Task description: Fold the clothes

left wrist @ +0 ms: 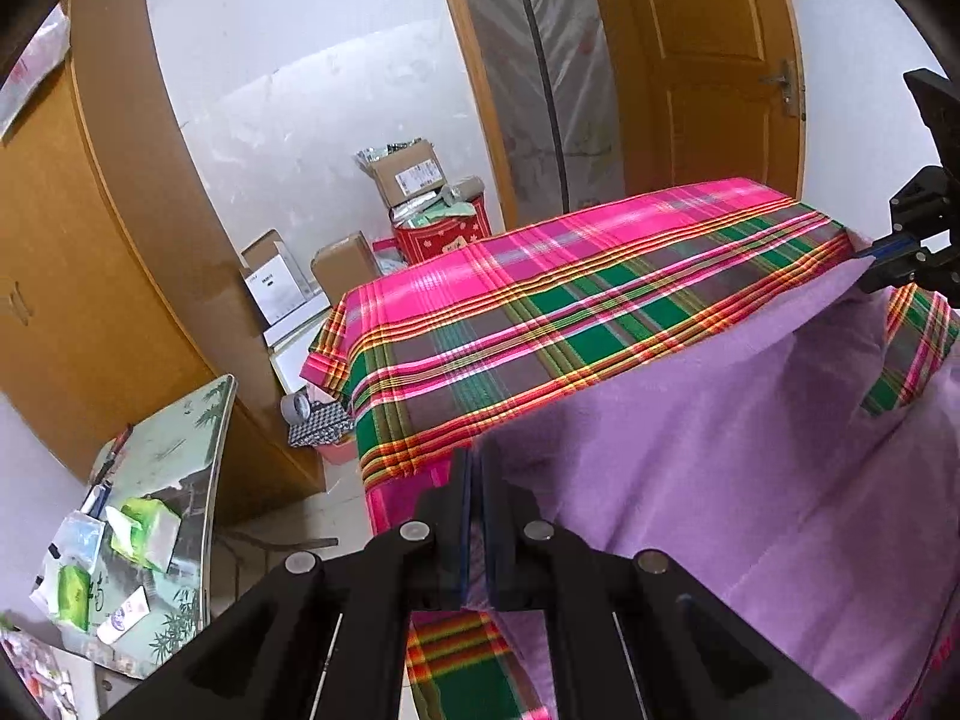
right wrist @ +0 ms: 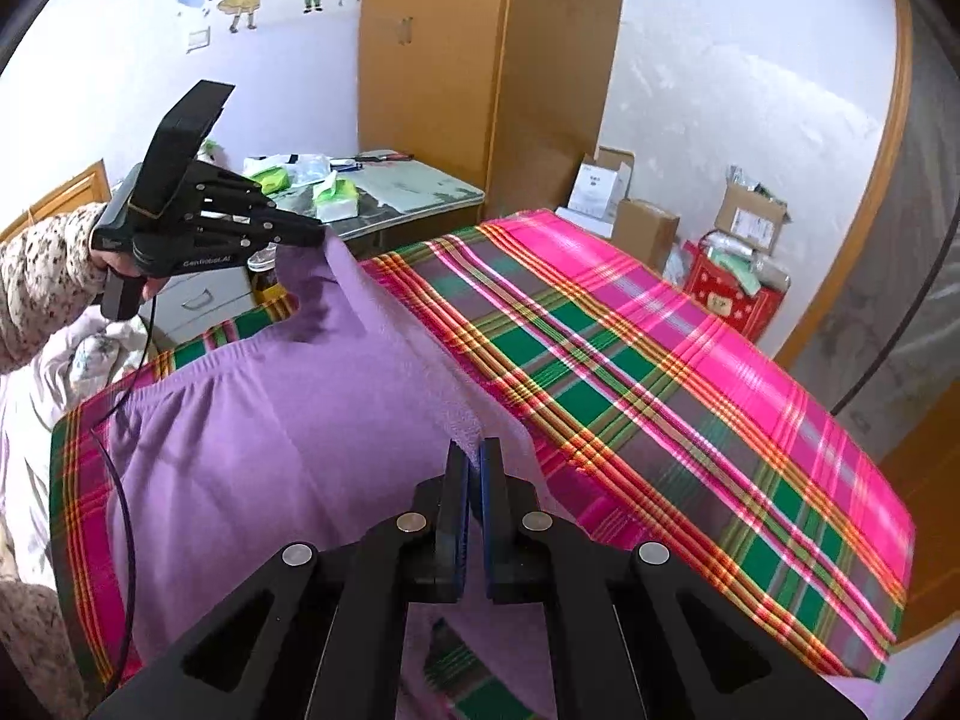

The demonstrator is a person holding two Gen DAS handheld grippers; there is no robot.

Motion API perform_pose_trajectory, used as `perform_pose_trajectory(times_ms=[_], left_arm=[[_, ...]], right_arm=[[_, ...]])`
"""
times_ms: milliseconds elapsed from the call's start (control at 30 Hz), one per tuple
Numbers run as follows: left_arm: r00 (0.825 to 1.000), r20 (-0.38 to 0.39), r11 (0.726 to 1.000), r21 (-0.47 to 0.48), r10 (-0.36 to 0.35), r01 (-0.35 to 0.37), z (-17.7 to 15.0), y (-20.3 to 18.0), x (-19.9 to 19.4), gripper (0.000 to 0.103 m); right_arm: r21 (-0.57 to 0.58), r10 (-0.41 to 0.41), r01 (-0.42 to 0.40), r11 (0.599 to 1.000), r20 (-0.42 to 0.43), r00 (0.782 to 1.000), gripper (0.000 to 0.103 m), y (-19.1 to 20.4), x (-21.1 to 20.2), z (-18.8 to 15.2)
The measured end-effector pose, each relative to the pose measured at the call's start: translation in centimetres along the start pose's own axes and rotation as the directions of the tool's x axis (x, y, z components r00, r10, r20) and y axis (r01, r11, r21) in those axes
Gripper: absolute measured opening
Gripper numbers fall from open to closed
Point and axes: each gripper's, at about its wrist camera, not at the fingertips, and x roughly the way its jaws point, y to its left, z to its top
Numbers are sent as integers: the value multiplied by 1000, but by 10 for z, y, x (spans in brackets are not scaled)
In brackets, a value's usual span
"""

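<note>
Both the left gripper [left wrist: 477,468] and right gripper [right wrist: 474,450] are clamped on the purple garment [right wrist: 270,438], held up over the plaid-covered table [right wrist: 660,360]. Cardboard boxes [left wrist: 405,171] behind (one open, contents unclear).

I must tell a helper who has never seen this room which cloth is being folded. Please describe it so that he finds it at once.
Look at the table covered by the bright pink and green plaid cloth. On its near part lies the purple garment, with one edge lifted by the left gripper and the right gripper. It is the only plain, single-colour fabric there, soft and fleecy, with no stripes.
</note>
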Motion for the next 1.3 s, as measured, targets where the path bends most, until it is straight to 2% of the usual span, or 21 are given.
perform_pose_trajectory(times_ms=[300,733,1033,1200,1300], left_arm=[[1000,12,1000,21,12,-12,-23,-17,-40,3],[999,40,999,29,31,-33,-54,-34,-96,3],[998,46,998,41,53,-55,-81,-53,-119,3],[997,37,993,99,63,-66,-100,-75,-123,3],[998,27,994,97,49,-51,-112,-81,-123,3]], right_arm=[[-32,-6,6,999,2,1000,4,41,-36,-15],[-74,32,-31,997,12,999,4,97,-73,-37],[-66,49,-49,997,3,999,4,118,-85,-55],[-71,58,-60,996,-25,998,4,134,-87,-77],[-58,69,-72,996,-40,997,4,141,-85,-92]])
